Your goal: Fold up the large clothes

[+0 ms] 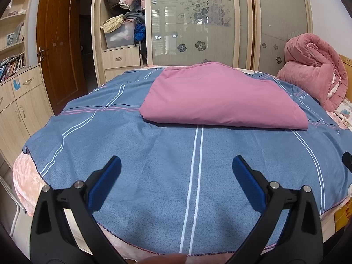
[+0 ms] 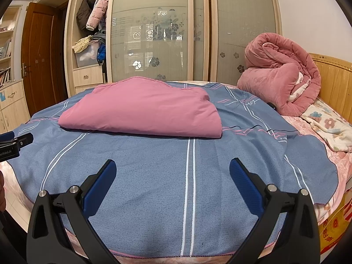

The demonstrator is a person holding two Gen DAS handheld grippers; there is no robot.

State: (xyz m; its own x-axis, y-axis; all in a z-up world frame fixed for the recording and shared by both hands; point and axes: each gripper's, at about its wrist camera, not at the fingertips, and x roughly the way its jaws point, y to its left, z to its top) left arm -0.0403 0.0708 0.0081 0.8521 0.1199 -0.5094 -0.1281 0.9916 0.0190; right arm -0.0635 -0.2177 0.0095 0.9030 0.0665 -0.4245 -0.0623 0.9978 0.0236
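Observation:
A folded pink cloth [image 1: 222,98] [image 2: 145,112] lies flat in the middle of the bed, on a blue sheet with white stripes [image 1: 154,154] [image 2: 154,165]. My left gripper [image 1: 176,165] hovers open over the near part of the sheet, short of the pink cloth, nothing between its blue pads. My right gripper [image 2: 172,168] is likewise open and empty above the sheet's near edge. The left gripper's tip [image 2: 13,142] shows at the left edge of the right wrist view. The right gripper's tip [image 1: 347,160] peeks in at the right edge of the left wrist view.
A rolled pink quilt [image 1: 316,70] [image 2: 279,81] sits at the bed's right by the wooden headboard [image 2: 332,81]. A floral blanket [image 2: 327,127] lies beside it. Behind the bed stands a wardrobe with frosted sliding doors [image 1: 198,22]. A cabinet [image 1: 17,101] and brown door [image 1: 57,44] are at left.

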